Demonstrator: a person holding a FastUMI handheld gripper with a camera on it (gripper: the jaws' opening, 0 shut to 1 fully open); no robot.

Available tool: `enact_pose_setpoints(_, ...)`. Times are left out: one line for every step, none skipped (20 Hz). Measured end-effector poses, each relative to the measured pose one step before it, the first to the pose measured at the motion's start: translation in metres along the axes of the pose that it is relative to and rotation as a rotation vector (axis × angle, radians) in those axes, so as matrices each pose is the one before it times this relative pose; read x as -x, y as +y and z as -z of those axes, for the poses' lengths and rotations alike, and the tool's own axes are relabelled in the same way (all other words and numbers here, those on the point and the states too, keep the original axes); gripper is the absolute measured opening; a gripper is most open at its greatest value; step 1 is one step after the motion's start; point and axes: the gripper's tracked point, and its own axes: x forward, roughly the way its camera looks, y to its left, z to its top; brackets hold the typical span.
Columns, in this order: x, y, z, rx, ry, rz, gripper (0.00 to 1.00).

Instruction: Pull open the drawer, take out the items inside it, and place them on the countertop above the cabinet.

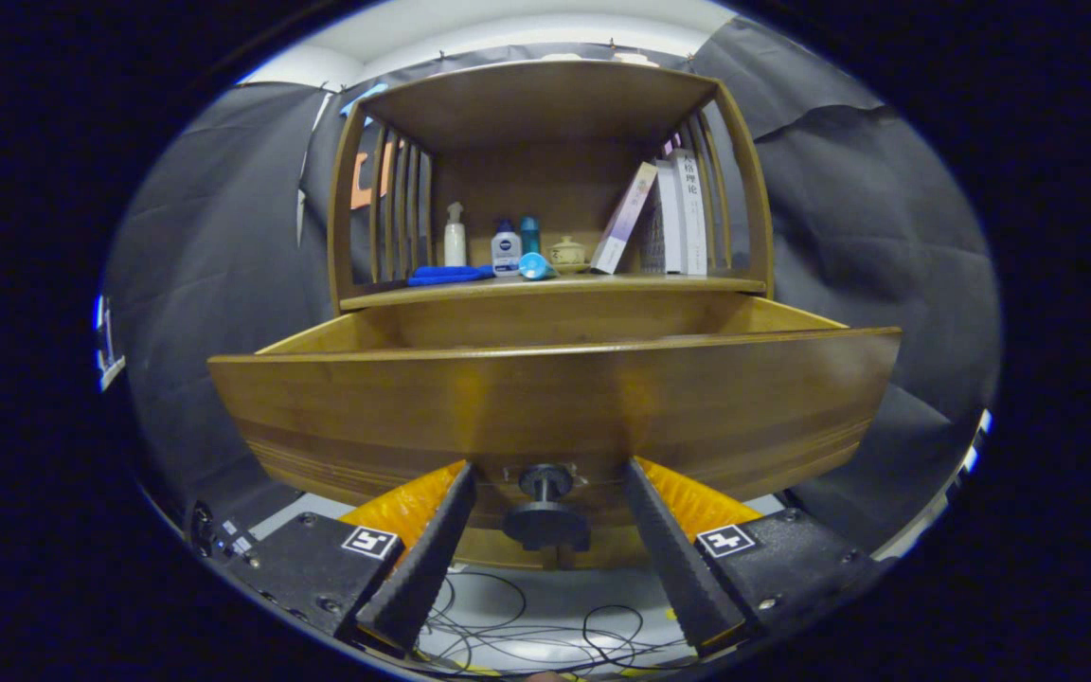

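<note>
Tool (pixel 545 516) spread wide, pinching nothing, knob (pixel 545 511) sitting right between the fingers. Drawer (pixel 555 398) pulled out toward the near side (inside hidden behind its front). Next, probably: up and over the front, then far, to reach in.

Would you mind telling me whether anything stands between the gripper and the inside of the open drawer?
Yes: the drawer front panel rises just ahead of the open gripper, whose fingers flank the knob, hiding the contents.
</note>
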Motion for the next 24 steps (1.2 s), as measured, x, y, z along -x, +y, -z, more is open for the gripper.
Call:
enact_pose_setpoints(-0.00057,-0.00046,-0.00089,0.00107,-0.00414,0.00977,1.0)
enact_pose_setpoints(0.00065,0.0015,-0.00062,-0.00513,-0.00355,0.00152,1.0)
enact_pose_setpoints(-0.00181,0.00085,0.00005,0.00016,-0.00156,-0.00022,1.0)
enact_pose_setpoints(-0.00186,-0.00034,-0.00149,0.00134,0.00101,-0.00335,1.0)
enact_pose_setpoints(-0.00298,0.00024,-0.00026,0.00374,-0.00045,-0.00243,1.0)
enact_pose_setpoints(-0.00156,-0.00047,-0.00161,0.0074,0.00266,-0.00098,1.0)
enact_pose_setpoints(-0.0028,-0.00037,-0.00072,0.00405,0.0036,0.00219,1.0)
enact_pose_setpoints(-0.00281,0.00018,-0.00202,-0.00216,0.00109,0.00041,1.0)
enact_pose_setpoints(-0.00243,0.00066,-0.00144,-0.00158,0.00442,-0.00093,1.0)
enact_pose_setpoints(-0.00395,-0.00016,-0.00129,0.00247,0.00591,0.00055,0.99)
enact_pose_setpoints(-0.00415,0.0001,-0.00261,0.00051,0.0072,0.00039,1.0)
enact_pose_setpoints(-0.00482,0.00114,-0.00277,-0.00098,-0.00157,-0.0038,1.0)
enact_pose_setpoints(-0.00661,-0.00015,-0.0006,0.01044,0.01308,0.00103,1.0)
enact_pose_setpoints(-0.00355,0.00067,-0.00232,0.01164,0.00142,-0.00235,0.99)
enact_pose_setpoints(-0.00446,0.00046,-0.00176,0.01225,0.00143,-0.0045,1.0)
enact_pose_setpoints(-0.00509,-0.00013,-0.00566,0.01259,-0.00445,-0.00352,1.0)
enact_pose_setpoints(-0.00568,-0.00102,-0.00406,0.01239,-0.0138,-0.00378,1.0)
enact_pose_setpoints(-0.00497,0.00043,0.00388,-0.00372,0.03111,-0.00499,1.0)
enact_pose_setpoints(-0.00243,-0.00037,-0.00816,0.00126,-0.02138,-0.0021,1.0)
enact_pose_setpoints(-0.00599,0.0001,0.00332,0.00231,0.02342,-0.00017,1.0)
enact_pose_setpoints(-0.00393,-0.00011,-0.006,0.00593,-0.00802,0.00077,1.0)
enact_pose_setpoints(-0.00482,-0.00023,0.00232,0.00312,0.01403,0.00244,1.0)
enact_pose_setpoints(-0.00577,-0.00044,-0.00389,-0.00021,-0.00301,0.00154,1.0)
enact_pose_setpoints(-0.00413,0.0003,-0.0007,-0.00056,0.00879,0.00123,1.0)
